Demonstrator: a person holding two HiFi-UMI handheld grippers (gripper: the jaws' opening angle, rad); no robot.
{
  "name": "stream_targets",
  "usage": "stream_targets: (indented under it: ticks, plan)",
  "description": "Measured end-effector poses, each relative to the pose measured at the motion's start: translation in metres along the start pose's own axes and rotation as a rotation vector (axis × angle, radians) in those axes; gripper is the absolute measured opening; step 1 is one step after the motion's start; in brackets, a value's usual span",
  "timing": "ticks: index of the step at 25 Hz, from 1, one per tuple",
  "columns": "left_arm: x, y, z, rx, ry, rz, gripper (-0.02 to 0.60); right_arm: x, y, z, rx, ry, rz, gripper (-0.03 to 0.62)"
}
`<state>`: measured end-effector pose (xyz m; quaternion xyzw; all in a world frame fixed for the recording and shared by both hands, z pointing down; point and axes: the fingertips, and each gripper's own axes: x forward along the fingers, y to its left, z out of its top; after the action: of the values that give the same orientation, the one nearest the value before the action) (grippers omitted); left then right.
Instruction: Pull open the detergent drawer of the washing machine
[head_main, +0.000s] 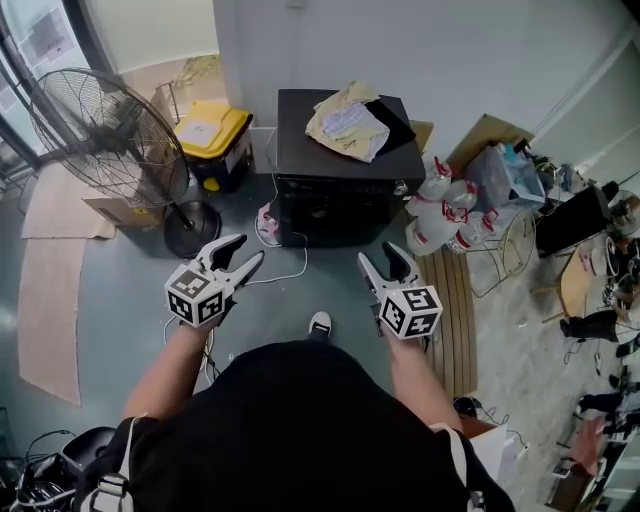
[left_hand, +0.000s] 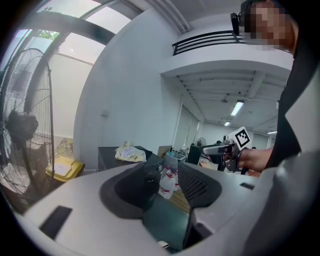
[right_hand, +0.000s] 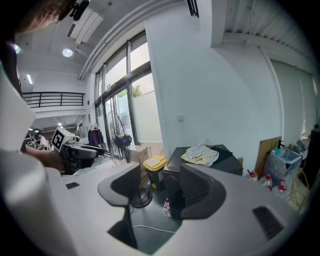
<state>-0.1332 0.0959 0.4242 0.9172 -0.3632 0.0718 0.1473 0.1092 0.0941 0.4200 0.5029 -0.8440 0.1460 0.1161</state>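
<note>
Head view, looking steeply down. The person stood on a grey floor (head_main: 120, 300) facing a black washing machine (head_main: 300, 140) that was set against the white wall, well apart from both grippers. Its detergent drawer could not be told apart on the dark front. A crumpled pale cloth (head_main: 348, 125) lay on the machine's top.

The left gripper (head_main: 250, 250) was held level in front of the body, with its marker cube nearest the person. In its own view the two jaws stood apart with nothing between the pads; only the distant machine and a cluster of spray bottles (head_main: 440, 210) showed through the gap. The right gripper (head_main: 378, 252) was held beside it, apart from the left one, and pointed the same way. Its jaws stood at their widest, gripped nothing and touched nothing; floor, a white cable (head_main: 290, 275) and the machine's lower front showed between them.

Surroundings: a pedestal fan (head_main: 105, 120) stood to the left of the machine, and a bin with a yellow lid (head_main: 210, 130) sat between fan and machine. The spray bottles were grouped just beside the machine's right side, at the head of a slatted wooden board (head_main: 455, 310). Each gripper view showed the other gripper off to the side, in a hand
</note>
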Motion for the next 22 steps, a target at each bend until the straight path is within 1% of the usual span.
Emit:
stream_targets:
  ticks: [4,12,22]
  plan:
    - [0.022,0.008,-0.001,-0.006,0.015,0.002,0.218,0.019,-0.018,-0.001,0.012,0.017,0.012,0.25]
    - [0.052,0.026,0.006,-0.018,0.032,0.017,0.218,0.05,-0.04,0.01,0.011,0.034,0.04,0.247]
    - [0.075,0.044,0.012,-0.037,0.035,0.048,0.218,0.08,-0.06,0.017,0.01,0.053,0.073,0.244]
